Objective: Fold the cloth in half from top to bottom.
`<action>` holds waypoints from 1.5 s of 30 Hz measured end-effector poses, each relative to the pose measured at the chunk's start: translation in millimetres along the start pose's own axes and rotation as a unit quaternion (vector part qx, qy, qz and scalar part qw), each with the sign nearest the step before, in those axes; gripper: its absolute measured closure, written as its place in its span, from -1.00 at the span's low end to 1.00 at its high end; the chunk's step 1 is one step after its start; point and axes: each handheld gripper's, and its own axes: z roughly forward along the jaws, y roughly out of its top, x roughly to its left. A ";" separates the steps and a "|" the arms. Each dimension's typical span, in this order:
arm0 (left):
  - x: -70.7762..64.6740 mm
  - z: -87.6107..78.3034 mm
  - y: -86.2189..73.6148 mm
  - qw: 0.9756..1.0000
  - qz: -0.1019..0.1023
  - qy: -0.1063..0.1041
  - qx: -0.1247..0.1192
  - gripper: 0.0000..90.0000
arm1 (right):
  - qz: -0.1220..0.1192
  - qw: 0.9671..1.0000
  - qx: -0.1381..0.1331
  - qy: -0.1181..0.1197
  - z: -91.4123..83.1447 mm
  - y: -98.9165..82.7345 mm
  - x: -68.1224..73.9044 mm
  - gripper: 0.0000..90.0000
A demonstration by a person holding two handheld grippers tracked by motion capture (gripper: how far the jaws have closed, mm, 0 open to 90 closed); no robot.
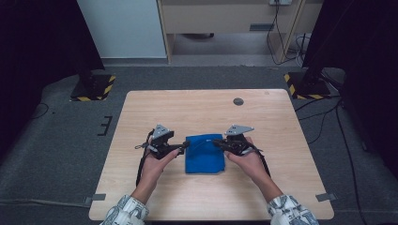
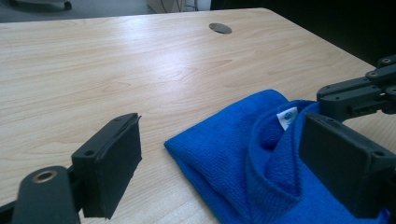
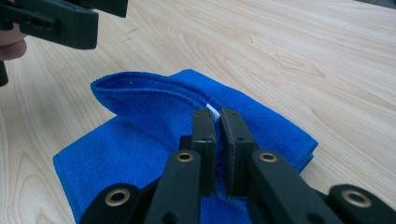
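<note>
A folded blue cloth point(image 1: 204, 157) lies on the wooden table point(image 1: 197, 112) between my two hands. My right gripper point(image 1: 217, 143) is shut on its raised top layer; in the right gripper view the jaws point(image 3: 218, 116) pinch the blue cloth point(image 3: 154, 107) beside a small white label. My left gripper point(image 1: 185, 146) stands open at the cloth's left edge. In the left gripper view its jaws point(image 2: 224, 140) are spread wide, with the cloth point(image 2: 224, 154) low between them and untouched by the pads. The right gripper point(image 2: 359, 95) shows there holding up the lifted fold.
A round grommet hole point(image 1: 238, 101) sits near the table's far edge. Bare wood surrounds the cloth on all sides. On the floor beyond the table stand two bases with yellow-black tape point(image 1: 94, 86) point(image 1: 307, 84).
</note>
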 end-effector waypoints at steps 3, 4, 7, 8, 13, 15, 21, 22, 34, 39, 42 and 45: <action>2.7 -0.7 -0.3 1.000 -0.003 0.003 -0.001 -0.72 | 0.002 1.000 -0.002 0.001 -2.4 -2.2 0.2 0.90; 3.6 -0.9 -0.5 1.000 -0.004 0.004 0.000 -0.72 | 0.001 1.000 -0.003 0.000 -3.4 -2.6 0.6 0.90; 6.2 -1.1 -1.3 1.000 -0.006 0.007 0.001 -0.72 | -0.002 1.000 -0.005 0.003 -7.3 -3.6 2.1 0.90; 7.2 -1.2 -1.6 1.000 -0.006 0.009 0.002 -0.72 | -0.001 1.000 -0.005 0.003 -8.0 -3.9 2.9 0.90; 11.2 -1.1 -2.7 1.000 -0.011 0.014 0.005 -0.72 | -0.012 1.000 -0.004 0.003 -12.4 -5.6 9.8 0.90; 12.5 -0.5 -3.4 1.000 -0.014 0.016 0.006 -0.72 | -0.018 1.000 -0.003 0.003 -13.8 -5.8 12.3 0.89; 16.4 0.7 -6.4 1.000 -0.017 0.022 0.011 -0.72 | -0.024 1.000 -0.006 0.007 -17.3 -6.6 19.1 0.89; 16.6 1.0 -6.8 1.000 -0.017 0.023 0.012 -0.72 | -0.024 1.000 -0.008 0.008 -18.2 -6.6 20.4 0.89; 16.3 6.3 -11.8 0.999 -0.011 0.029 0.027 -0.72 | -0.023 1.000 -0.006 0.014 -22.7 -17.8 24.2 0.85; 15.8 7.0 -12.7 0.999 -0.008 0.030 0.031 -0.72 | -0.021 1.000 0.003 0.016 -22.4 -24.3 24.3 0.74; 15.0 8.2 -14.0 0.999 -0.006 0.031 0.034 -0.72 | -0.027 0.999 0.015 0.019 -22.0 -29.5 26.2 0.67; 13.3 10.0 -15.3 0.999 -0.004 0.030 0.038 -0.72 | -0.028 0.999 0.019 0.021 -22.2 -33.2 27.6 0.61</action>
